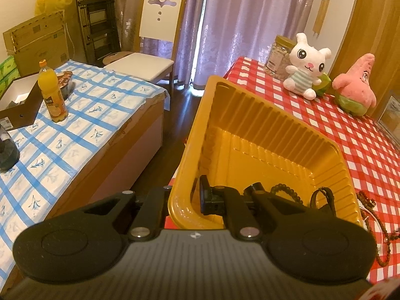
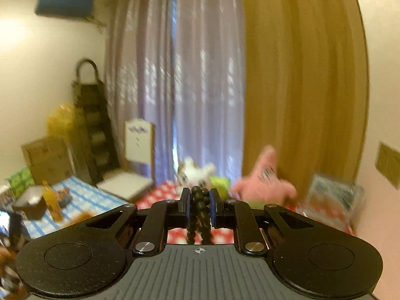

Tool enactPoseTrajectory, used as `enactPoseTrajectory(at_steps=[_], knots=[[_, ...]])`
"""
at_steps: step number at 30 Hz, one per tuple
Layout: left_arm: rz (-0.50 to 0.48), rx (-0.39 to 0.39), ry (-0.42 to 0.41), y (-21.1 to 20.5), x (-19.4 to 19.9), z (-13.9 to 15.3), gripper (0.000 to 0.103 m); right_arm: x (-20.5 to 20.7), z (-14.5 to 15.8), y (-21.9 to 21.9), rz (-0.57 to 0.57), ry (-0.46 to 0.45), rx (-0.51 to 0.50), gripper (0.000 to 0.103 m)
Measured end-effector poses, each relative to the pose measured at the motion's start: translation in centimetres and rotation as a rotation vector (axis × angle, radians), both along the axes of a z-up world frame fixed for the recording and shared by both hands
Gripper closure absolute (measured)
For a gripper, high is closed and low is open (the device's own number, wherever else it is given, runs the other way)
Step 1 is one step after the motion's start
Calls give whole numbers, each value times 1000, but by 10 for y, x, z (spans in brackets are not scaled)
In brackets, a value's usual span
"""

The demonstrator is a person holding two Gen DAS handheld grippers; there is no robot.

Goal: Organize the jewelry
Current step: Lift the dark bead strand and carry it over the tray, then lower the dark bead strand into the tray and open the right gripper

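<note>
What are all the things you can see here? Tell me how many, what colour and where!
tray: one, yellow, tilted at the red table's edge, its near wall gripped
bead bracelet: one, dark, inside the tray
strap loop: one, black, inside the tray
bead strand: one, dark, pinched and hanging
bead necklaces: brown, number unclear, on the red tablecloth right of the tray
bunny plush: one, white, far on the red table
star plush: one, pink, beside the bunny
jar: one, clear, behind the bunny
juice bottle: one, orange, on the blue checked table
chair: one, white, by the curtains
left gripper: black, clamped on the tray wall
right gripper: black, holding the strand
</note>
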State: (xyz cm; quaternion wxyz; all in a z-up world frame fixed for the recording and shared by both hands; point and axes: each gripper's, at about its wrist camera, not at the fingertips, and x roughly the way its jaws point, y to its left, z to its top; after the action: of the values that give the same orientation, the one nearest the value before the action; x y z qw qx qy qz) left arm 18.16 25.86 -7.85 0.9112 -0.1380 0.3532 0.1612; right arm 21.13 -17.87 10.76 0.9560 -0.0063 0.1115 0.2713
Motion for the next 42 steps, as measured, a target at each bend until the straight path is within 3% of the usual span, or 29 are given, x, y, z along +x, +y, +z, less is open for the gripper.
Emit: enactPoseTrajectory(at_steps=[6,7,26,29,34,42], knots=[[-10,-7,0,1,-1,-2,96,5,24,37,112,-41,41,88],[-11,-8,-1,2,-1,-2,96,7,26,44,135,-36,50,96],[-37,-48,-14,6,3,-7,96,30,96,146,338,-201,143,96],[-39,-56,-17,7,3,-8,96,33,89,156,364,-164,138,96],[-44,-63,-16,8,3,-7,96,51,55,182,387,-1,89,96],[-51,-66,-10,9,5,-8,96,93,-45,219,364,338,-20,96]])
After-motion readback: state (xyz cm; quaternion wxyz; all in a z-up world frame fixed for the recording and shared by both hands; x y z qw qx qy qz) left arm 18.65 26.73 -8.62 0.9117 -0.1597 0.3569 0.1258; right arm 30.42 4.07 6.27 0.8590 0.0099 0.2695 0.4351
